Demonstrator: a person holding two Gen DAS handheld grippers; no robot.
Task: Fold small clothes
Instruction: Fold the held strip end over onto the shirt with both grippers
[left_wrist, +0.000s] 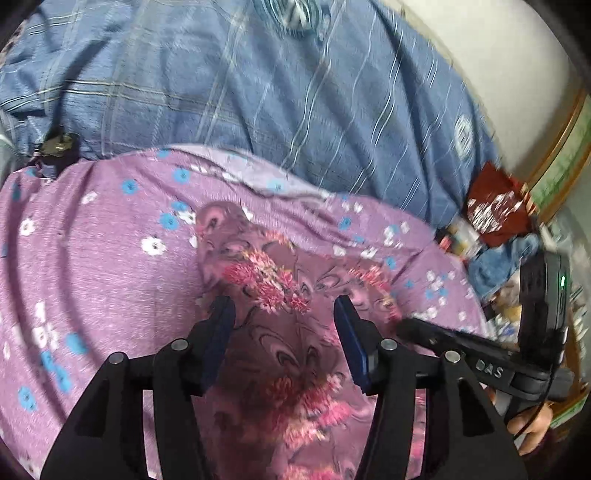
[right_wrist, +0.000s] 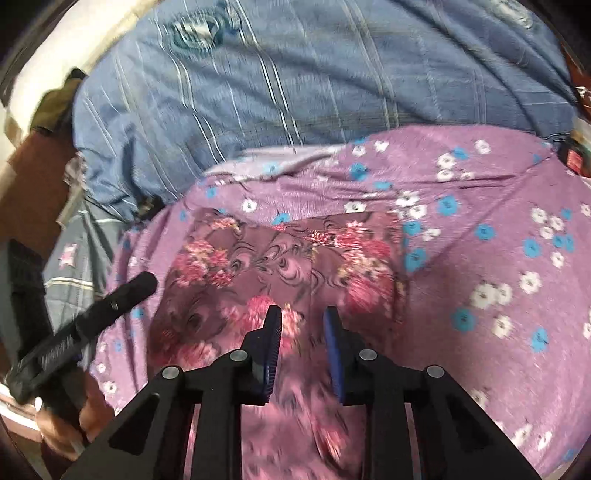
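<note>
A small maroon garment with pink flowers (left_wrist: 280, 332) lies spread flat on a purple flowered sheet (left_wrist: 92, 266). My left gripper (left_wrist: 284, 306) is open above it, jaws wide, holding nothing. In the right wrist view the same garment (right_wrist: 280, 266) lies ahead, and my right gripper (right_wrist: 303, 317) is open over its near edge with a narrower gap, empty. The right gripper shows at the right of the left wrist view (left_wrist: 480, 354). The left gripper shows at the left of the right wrist view (right_wrist: 92, 317).
A blue striped quilt (left_wrist: 277, 92) is bunched behind the purple sheet (right_wrist: 498, 258). A red cloth (left_wrist: 495, 210) and clutter lie at the right bed edge. A small dark object (left_wrist: 55, 147) sits at the far left. A wall is beyond the quilt.
</note>
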